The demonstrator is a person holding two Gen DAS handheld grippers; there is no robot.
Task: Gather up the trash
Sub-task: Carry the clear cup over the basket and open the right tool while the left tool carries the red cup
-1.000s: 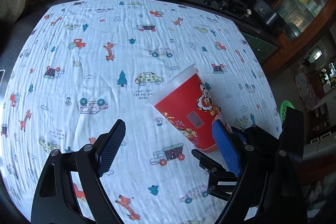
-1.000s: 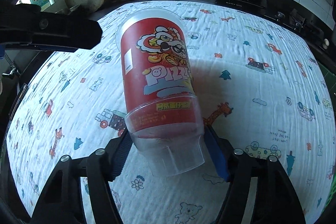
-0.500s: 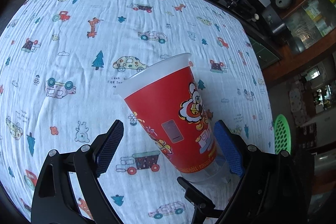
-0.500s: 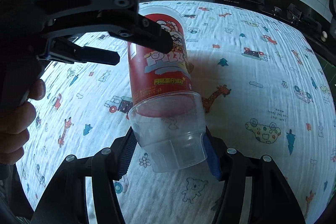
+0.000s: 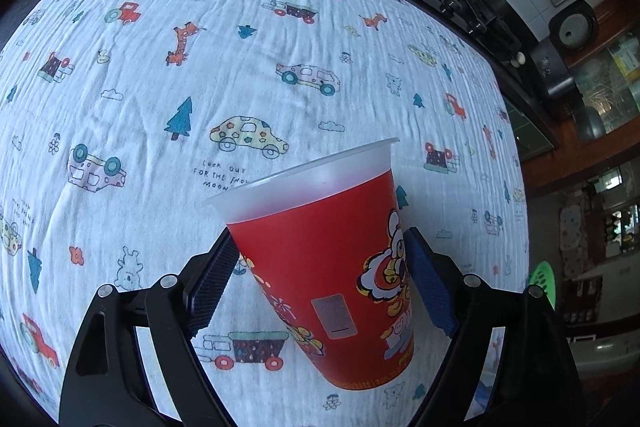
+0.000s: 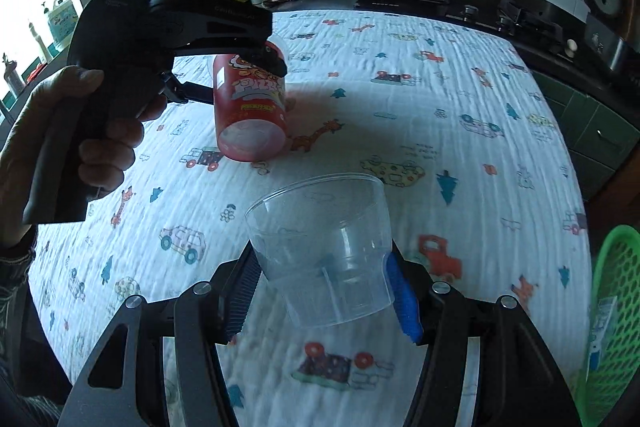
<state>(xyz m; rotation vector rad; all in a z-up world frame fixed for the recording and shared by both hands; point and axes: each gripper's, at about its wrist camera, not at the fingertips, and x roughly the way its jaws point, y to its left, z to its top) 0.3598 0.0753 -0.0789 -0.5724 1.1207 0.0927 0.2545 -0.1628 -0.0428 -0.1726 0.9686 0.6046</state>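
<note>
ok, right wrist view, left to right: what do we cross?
Hand on the left gripper's handle → red cup held between the closing jaws of the left gripper → clear cup gripped in the right gripper → green basket at the right edge. All over the printed cloth.

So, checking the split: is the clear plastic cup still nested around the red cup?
No, the clear plastic cup sits apart from the red cup.

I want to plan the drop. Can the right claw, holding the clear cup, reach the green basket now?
Probably yes. The right claw grips the clear cup, and the green basket sits just beyond the cloth's edge with nothing between them.
</note>
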